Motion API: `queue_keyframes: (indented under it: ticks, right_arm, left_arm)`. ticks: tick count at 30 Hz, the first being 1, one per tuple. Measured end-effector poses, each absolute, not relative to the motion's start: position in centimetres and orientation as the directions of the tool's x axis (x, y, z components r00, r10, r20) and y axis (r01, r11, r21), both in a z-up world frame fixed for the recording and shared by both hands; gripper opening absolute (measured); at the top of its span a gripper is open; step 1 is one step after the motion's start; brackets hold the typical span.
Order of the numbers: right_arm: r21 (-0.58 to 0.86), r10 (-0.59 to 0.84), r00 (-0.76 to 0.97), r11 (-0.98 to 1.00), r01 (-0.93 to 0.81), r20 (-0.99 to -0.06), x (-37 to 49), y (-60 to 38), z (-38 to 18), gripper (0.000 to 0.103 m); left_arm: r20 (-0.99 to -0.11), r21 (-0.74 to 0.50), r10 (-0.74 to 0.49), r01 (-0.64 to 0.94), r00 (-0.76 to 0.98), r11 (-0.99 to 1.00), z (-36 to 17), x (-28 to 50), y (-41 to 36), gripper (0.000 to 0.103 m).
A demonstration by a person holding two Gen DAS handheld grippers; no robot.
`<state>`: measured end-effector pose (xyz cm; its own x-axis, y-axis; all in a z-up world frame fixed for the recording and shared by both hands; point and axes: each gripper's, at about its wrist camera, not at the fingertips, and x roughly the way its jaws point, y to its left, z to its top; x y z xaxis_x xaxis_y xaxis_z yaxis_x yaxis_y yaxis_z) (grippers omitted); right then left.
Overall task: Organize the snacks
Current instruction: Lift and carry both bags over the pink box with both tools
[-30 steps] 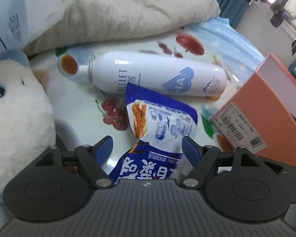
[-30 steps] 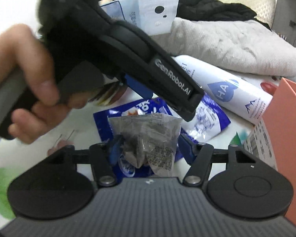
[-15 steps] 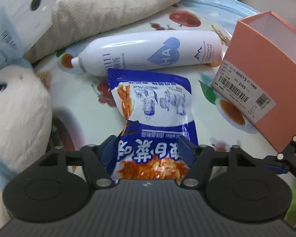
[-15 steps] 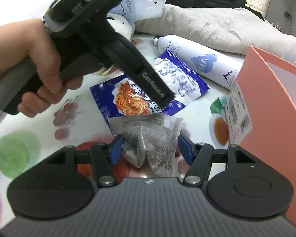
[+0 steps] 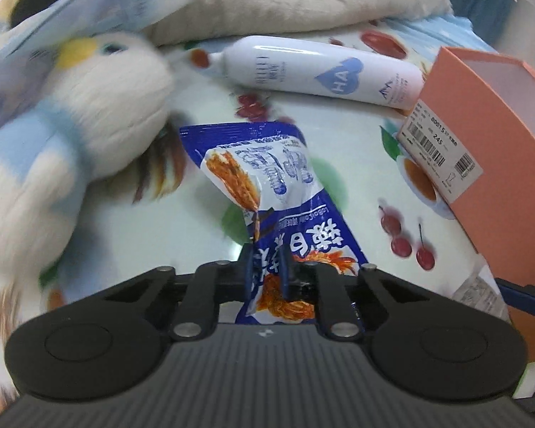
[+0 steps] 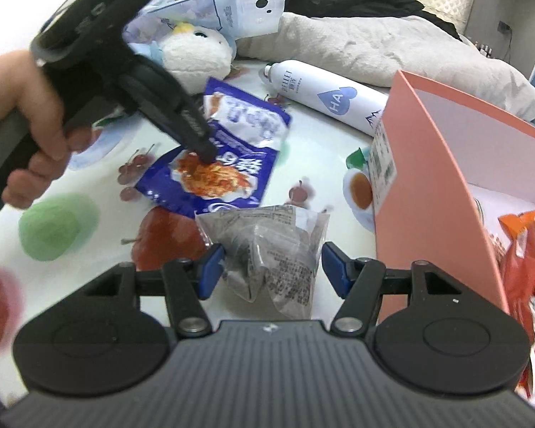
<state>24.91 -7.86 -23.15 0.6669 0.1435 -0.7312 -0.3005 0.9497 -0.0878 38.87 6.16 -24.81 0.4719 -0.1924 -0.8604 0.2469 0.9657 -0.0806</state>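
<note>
A blue snack packet (image 5: pixel 267 178) lies on the fruit-print cloth, its near end pinched and crumpled between my left gripper (image 5: pixel 265 274), whose jaws are closing on it. In the right wrist view a hand (image 6: pixel 35 125) holds that left gripper (image 6: pixel 207 153) tip-down on the same blue packet (image 6: pixel 232 178). My right gripper (image 6: pixel 271 267) is shut on a grey see-through snack packet (image 6: pixel 267 249), carried above the cloth beside the salmon-pink box (image 6: pixel 428 178). Red snack packets (image 6: pixel 520 249) lie inside the box.
A white spray bottle (image 5: pixel 321 71) lies on its side behind the blue packet. A white and blue plush toy (image 5: pixel 71 125) sits at the left. A beige blanket (image 5: pixel 303 0) is heaped at the back. The pink box (image 5: pixel 499 142) stands at the right.
The left jaws went from wide apart to pinching the blue packet's near end, which has crumpled. The right gripper carried the grey packet toward the pink box, whose inside now shows.
</note>
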Motion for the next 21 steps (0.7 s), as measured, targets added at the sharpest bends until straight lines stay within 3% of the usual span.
queue_keyframes:
  ticks: [21]
  right_arm:
    - [-0.017, 0.199, 0.708, 0.958, -0.286, -0.678, 19.5, -10.2, -18.2, 0.062]
  left_arm:
    - [-0.799, -0.236, -0.177, -0.029, 0.574, 0.971, -19.7, 25.5, 9.4, 0.009]
